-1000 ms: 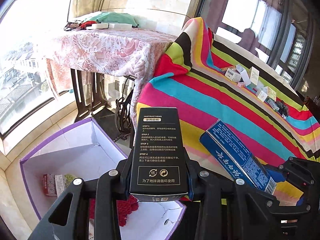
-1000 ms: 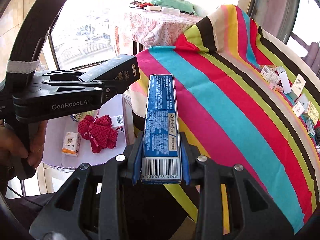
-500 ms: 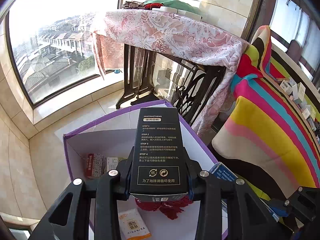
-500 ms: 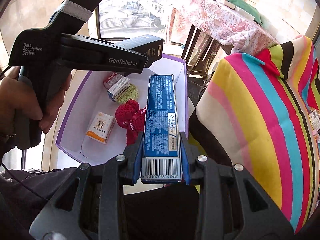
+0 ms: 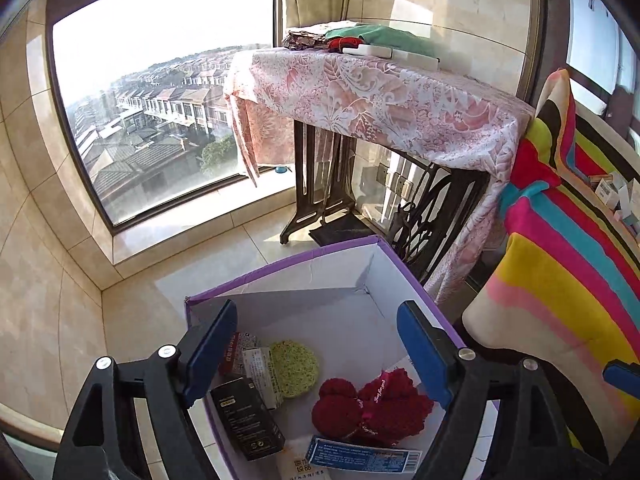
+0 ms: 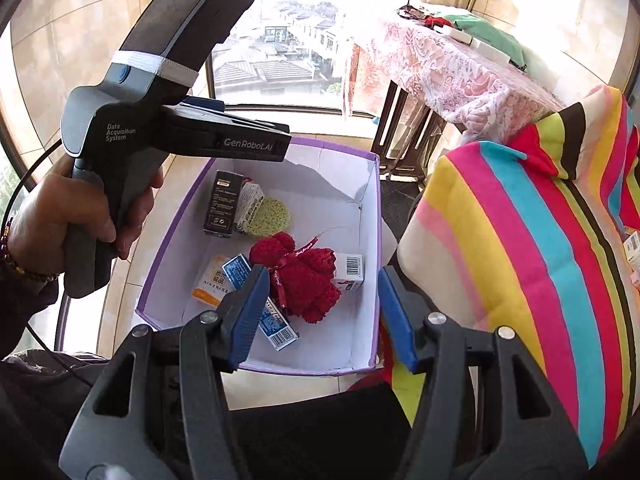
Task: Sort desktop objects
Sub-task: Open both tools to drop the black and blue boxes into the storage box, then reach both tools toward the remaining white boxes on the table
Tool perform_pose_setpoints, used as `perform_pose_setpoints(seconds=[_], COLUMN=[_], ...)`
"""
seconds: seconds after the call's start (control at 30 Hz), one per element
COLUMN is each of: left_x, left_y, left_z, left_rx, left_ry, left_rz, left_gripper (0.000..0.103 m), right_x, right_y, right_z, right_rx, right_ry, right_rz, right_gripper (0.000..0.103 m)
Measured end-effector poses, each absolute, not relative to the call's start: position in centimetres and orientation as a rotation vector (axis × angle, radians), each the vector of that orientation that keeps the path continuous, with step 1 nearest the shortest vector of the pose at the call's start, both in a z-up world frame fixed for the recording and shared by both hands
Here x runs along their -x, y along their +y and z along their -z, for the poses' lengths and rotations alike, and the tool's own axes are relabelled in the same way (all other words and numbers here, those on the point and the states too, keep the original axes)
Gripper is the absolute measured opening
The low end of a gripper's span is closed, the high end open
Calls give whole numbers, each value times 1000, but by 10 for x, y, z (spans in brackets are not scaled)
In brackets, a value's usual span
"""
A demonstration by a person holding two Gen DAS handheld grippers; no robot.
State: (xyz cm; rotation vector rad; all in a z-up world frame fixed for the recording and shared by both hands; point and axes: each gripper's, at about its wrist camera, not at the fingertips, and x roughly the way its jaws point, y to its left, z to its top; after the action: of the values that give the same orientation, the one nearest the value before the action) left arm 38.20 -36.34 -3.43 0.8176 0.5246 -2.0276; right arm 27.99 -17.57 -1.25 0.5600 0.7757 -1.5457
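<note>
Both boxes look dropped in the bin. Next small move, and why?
Probably swing both grippers back to the striped table: left gripper and right gripper have just opened and hold nothing; black carton and blue carton lie in the purple-edged box.

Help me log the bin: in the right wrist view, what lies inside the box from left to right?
Orange packet → black box → yellow-green round pad → red crocheted toy → white barcoded box.
</note>
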Motion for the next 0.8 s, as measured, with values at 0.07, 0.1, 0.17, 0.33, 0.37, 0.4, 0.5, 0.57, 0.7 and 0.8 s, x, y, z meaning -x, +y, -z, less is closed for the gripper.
perform_pose_setpoints(seconds=[0.07,0.1,0.17,0.33,0.37,0.4,0.5,0.57,0.7,0.8], left_x=[-356,-341,-307,-219,-202,-183,-123,-80,0,52], left_y=[-348,-339,-317,-257,-246,-233,-202,-186,-178,-179], left_z=[22,16,4,-15,-15,-14,-8,-2,11,16], left_rx=[-821,-835,-872,-1007,-1036,-1062,-1127,-1180,-1292,-1319], left_ry=[524,509,462,379,343,297,118,16,-4,-35], left_rz=[2143,2203,2322,2592,2624,2662,2721,2726,2730,2724], left_gripper=[84,84,84,86,86,86,87,87,87,87], right_x=[-253,-237,-206,-122,-106,-88,-36,1,64,90], right_y=[-155,-144,-120,-57,-45,-32,14,41,79,89], right_z=[-2,-9,-18,-30,-30,-29,-23,-18,-2,-5], right_rx=[-551,-552,-564,-676,-709,-742,-855,-954,-1155,-1167], right_ry=[741,727,714,680,679,672,602,525,345,247], right_rz=[1667,1731,1846,2093,2137,2181,2275,2329,2381,2395], right_gripper=[69,72,74,74,74,74,74,74,74,76])
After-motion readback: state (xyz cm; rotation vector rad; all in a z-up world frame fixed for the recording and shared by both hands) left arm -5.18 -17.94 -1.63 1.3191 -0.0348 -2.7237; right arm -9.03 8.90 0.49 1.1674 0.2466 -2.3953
